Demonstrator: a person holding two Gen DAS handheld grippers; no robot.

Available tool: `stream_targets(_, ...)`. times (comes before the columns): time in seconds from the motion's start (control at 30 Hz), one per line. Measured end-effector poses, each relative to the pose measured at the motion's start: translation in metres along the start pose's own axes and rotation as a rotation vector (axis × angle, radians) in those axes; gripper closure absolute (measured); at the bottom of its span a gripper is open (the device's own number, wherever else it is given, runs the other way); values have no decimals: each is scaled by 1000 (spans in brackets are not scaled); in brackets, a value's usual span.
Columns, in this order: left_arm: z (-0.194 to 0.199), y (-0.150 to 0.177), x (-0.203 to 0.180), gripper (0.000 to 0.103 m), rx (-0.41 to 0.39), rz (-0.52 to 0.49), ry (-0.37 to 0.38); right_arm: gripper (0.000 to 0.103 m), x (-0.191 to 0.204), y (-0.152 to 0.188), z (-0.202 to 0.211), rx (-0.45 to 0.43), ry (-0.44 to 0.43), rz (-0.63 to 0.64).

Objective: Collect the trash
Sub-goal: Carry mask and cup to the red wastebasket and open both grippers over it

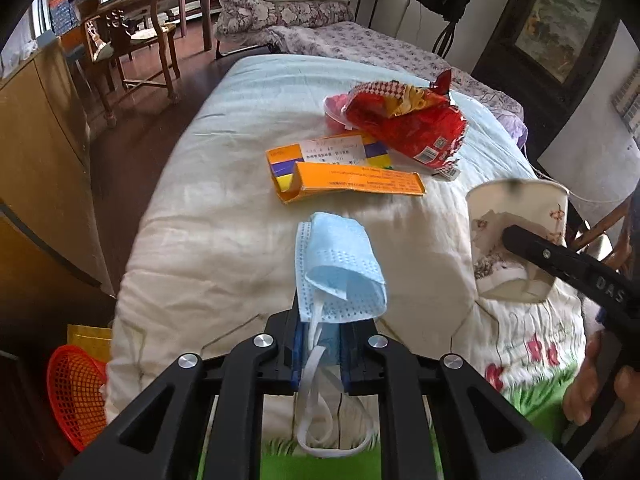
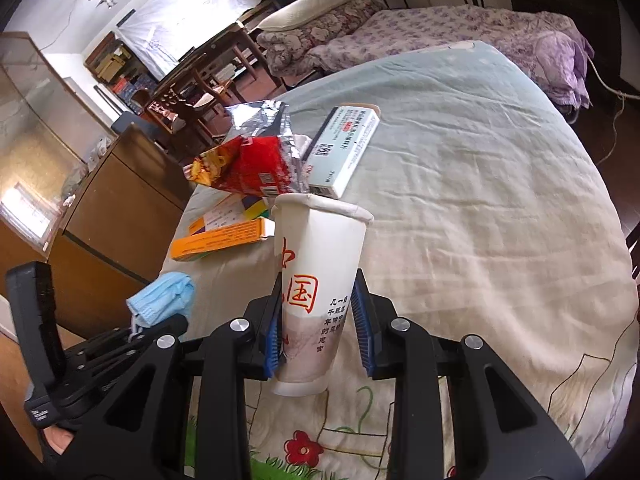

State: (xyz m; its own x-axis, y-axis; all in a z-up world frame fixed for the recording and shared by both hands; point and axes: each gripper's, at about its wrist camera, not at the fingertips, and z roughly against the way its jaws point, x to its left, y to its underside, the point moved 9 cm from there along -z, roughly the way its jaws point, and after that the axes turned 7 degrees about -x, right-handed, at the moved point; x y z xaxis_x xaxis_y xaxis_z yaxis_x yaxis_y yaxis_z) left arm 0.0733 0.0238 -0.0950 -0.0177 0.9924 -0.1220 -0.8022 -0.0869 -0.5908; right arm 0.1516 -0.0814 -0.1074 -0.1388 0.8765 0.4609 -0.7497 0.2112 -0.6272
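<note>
Left wrist view: the left gripper point(image 1: 319, 340) pinches a blue face mask point(image 1: 340, 268) between its blue pads, ear loops dangling, above the quilted bed point(image 1: 200, 220). Beyond lie an orange medicine box point(image 1: 344, 174) and a red snack bag point(image 1: 404, 124). Right wrist view: the right gripper point(image 2: 318, 334) clamps a paper cup point(image 2: 316, 292) upright; a white medicine box point(image 2: 344, 150) stands just past its rim.
</note>
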Motion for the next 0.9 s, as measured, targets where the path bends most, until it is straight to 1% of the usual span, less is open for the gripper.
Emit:
stream_targets(0.1, 16, 3, 7, 89, -26, -17, -24, 71, 9, 3, 3, -3, -11, 15)
stream_targets(0.13, 26, 4, 12, 89, -50, -21, -36, 71, 11, 5, 3, 2, -12, 18)
stream_targets(0.2, 38, 5, 24, 89, -74, -7, -50, 71, 15, 9, 4, 12, -26, 16)
stream_targets(0.33, 65, 14, 60, 89, -94, 77, -56, 71, 36, 19, 10, 22, -76, 31)
stream_targets(0.4, 76, 19, 82, 89, -101, 110, -80, 71, 55, 27, 11, 40, -119, 48)
stream_targets(0.43, 82, 25, 98, 89, -102, 133, -101, 71, 69, 32, 10, 55, -140, 72)
stream_targets(0.5, 92, 32, 122, 89, -108, 165, -129, 71, 87, 40, 6, 81, -165, 100)
stream_targets(0.6, 109, 48, 165, 88, -117, 233, -179, 71, 126, 53, -1, 130, -220, 147)
stream_targets(0.63, 112, 53, 173, 88, -115, 247, -187, 71, 140, 57, -3, 145, -239, 168)
stream_targets(0.7, 118, 68, 201, 88, -98, 291, -211, 71, 181, 70, -9, 186, -286, 233)
stream_targets(0.73, 120, 73, 211, 88, -92, 307, -222, 71, 195, 74, -11, 200, -301, 255)
stream_targets(0.8, 125, 86, 235, 88, -79, 347, -245, 71, 239, 90, -18, 240, -346, 328)
stream_targets(0.9, 129, 110, 274, 88, -54, 414, -287, 71, 290, 115, -28, 310, -396, 389)
